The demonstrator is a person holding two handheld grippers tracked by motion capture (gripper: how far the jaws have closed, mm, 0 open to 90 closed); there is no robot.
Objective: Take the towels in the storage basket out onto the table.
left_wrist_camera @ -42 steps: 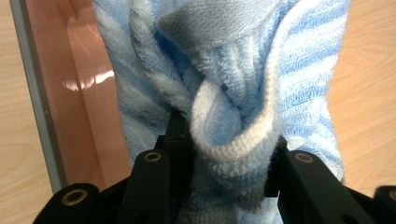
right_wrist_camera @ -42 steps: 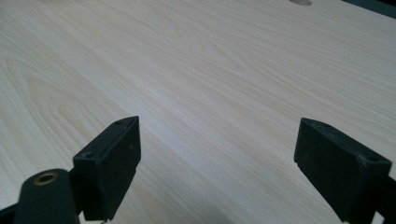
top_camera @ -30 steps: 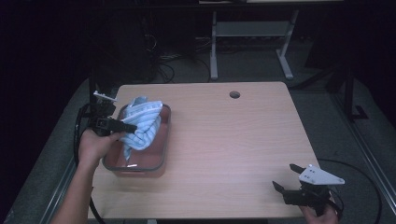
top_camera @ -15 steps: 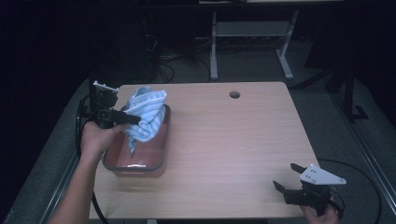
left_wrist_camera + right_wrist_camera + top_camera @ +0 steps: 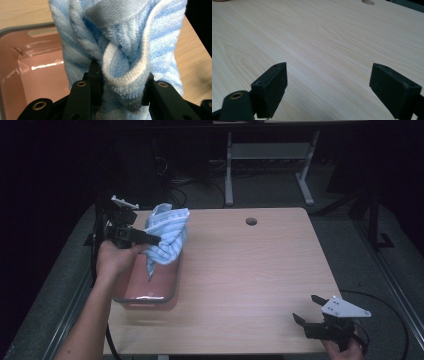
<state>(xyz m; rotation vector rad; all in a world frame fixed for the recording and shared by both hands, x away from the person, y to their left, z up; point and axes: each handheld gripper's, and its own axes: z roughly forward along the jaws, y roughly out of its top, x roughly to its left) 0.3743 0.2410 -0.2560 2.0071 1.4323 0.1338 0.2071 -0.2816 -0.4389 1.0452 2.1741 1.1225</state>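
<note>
Spreading wide under everything is the pale wood surface [image 5: 250, 270], with a round cable hole [image 5: 251, 221] near its far edge. Next in size, and our landmark, is the pink tub [image 5: 150, 285] on the surface's left side, a shallow grey-rimmed dish with its floor bare and glossy. Directly above the tub hangs the blue-and-white striped towel [image 5: 165, 237], bunched and twisted, its lowest tip dangling over the tub's middle and apart from the floor. The left tongs [image 5: 150, 239] come in from the tub's left, clamped tight on a thick fold of that terry cloth; the left gripper view shows the black jaws pinching either side of the white hem. Well away from the tub, at the near right corner, the right tongs [image 5: 307, 310] wait low over bare wood with jaws spread wide and nothing between them. Judging by this, the lift-out step looks underway; next it probably calls for carrying the towel clear of the rim.
</note>
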